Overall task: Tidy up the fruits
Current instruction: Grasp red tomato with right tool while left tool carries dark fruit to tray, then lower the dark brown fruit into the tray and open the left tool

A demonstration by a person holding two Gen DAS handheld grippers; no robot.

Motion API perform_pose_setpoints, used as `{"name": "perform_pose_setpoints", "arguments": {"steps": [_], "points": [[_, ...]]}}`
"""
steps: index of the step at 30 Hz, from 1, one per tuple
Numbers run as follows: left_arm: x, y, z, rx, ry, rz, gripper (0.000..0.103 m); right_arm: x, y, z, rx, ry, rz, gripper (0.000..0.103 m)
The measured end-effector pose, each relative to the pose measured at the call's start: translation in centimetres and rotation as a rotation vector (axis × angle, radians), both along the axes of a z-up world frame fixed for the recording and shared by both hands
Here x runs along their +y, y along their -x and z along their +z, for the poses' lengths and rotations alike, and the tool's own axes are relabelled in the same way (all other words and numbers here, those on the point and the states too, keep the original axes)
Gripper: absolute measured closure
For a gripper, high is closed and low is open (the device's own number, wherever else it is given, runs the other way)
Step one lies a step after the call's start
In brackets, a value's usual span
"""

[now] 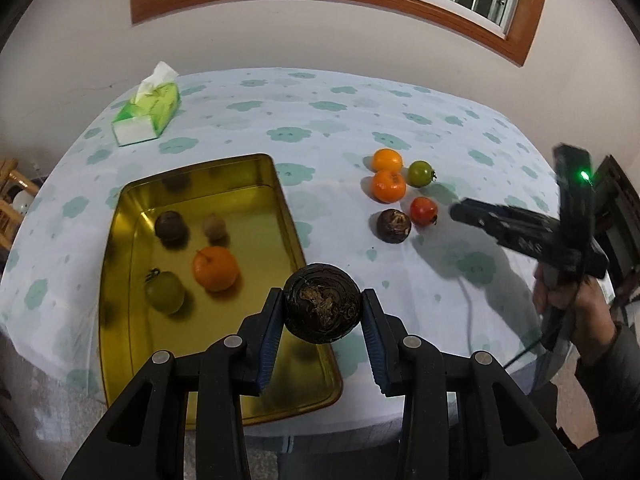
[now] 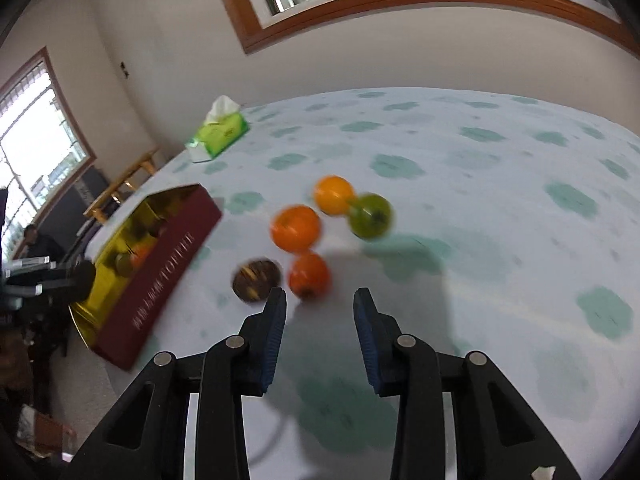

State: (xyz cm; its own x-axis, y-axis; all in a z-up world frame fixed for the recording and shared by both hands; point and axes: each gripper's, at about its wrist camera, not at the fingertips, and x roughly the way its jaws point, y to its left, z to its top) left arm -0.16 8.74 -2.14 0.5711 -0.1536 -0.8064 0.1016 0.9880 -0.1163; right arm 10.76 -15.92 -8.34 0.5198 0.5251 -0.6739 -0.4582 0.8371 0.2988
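My left gripper (image 1: 322, 294) is shut on a dark brown round fruit (image 1: 322, 312), held above the near right corner of the gold tray (image 1: 200, 162). In the tray lie an orange (image 1: 216, 268), a green tomato (image 1: 165, 291), a dark fruit (image 1: 171, 227) and a small brown one (image 1: 215, 228). On the cloth to the right sit two oranges (image 2: 296, 228), a green tomato (image 2: 370, 216), a red tomato (image 2: 309, 276) and another dark fruit (image 2: 256, 280). My right gripper (image 2: 320, 300) hovers just short of the red tomato, with a gap between its fingers and nothing in it.
A green tissue pack (image 1: 146, 114) lies at the table's far left corner. The tray's outer wall (image 2: 160, 272) is dark red. The round table (image 1: 460, 128) wears a pale cloth with green flowers. A hand (image 1: 568, 300) holds the right gripper at the table's right edge.
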Motion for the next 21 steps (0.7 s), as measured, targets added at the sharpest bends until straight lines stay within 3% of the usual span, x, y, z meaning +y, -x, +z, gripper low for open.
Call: {"name": "perform_pose_setpoints", "arguments": {"steps": [11, 13, 21], "points": [[1.0, 0.2, 0.1, -0.026, -0.018, 0.040, 0.063, 3.5, -3.6, -2.2, 0.052, 0.071, 0.049, 0.071], [1.2, 0.2, 0.1, -0.030, -0.026, 0.052, 0.063, 4.0, -3.5, -2.3, 0.048, 0.091, 0.058, 0.076], [4.9, 0.9, -0.6, -0.054, -0.007, 0.178, 0.063, 1.7, 0.3, -1.5, -0.023, 0.134, -0.022, 0.076]]}}
